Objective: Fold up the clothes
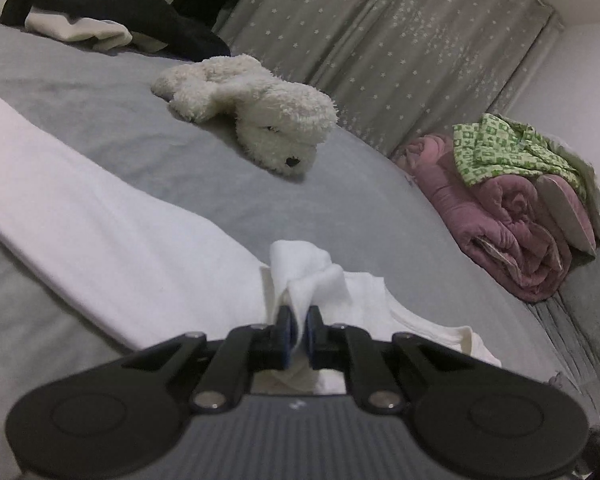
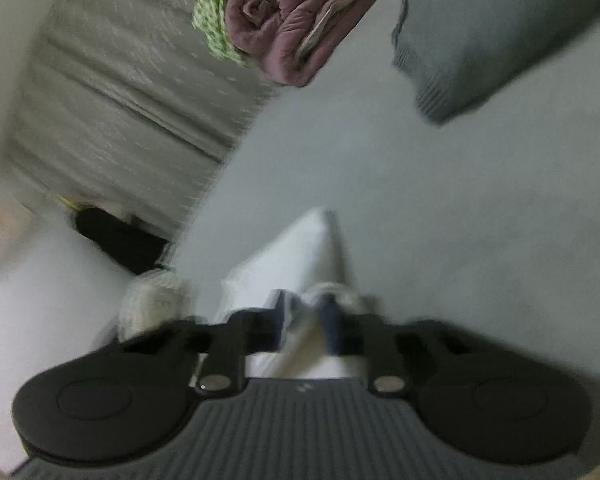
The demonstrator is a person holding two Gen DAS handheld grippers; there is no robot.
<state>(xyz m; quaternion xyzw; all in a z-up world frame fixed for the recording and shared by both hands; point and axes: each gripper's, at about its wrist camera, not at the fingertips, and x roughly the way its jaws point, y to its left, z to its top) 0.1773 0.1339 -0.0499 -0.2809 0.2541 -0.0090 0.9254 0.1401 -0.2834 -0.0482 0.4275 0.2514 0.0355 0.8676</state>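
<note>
Left tongs (image 1: 298, 322) angled slightly down over the grey bed (image 1: 220, 184), pinched on a bunched corner of the white garment (image 1: 100, 232) lying flat across it, right tongs (image 2: 306, 312) rolled sideways, blurred, clamped on another white fold, plush dog (image 1: 260, 112) beyond.

Bare grey sheet (image 1: 204, 152) ahead; plush dog (image 1: 256, 108) blocks beyond.

The right wrist view is smeared by blur: the curtain (image 2: 112, 92) loses its pattern, and the grey knit (image 2: 500, 40) runs off the top edge.
</note>
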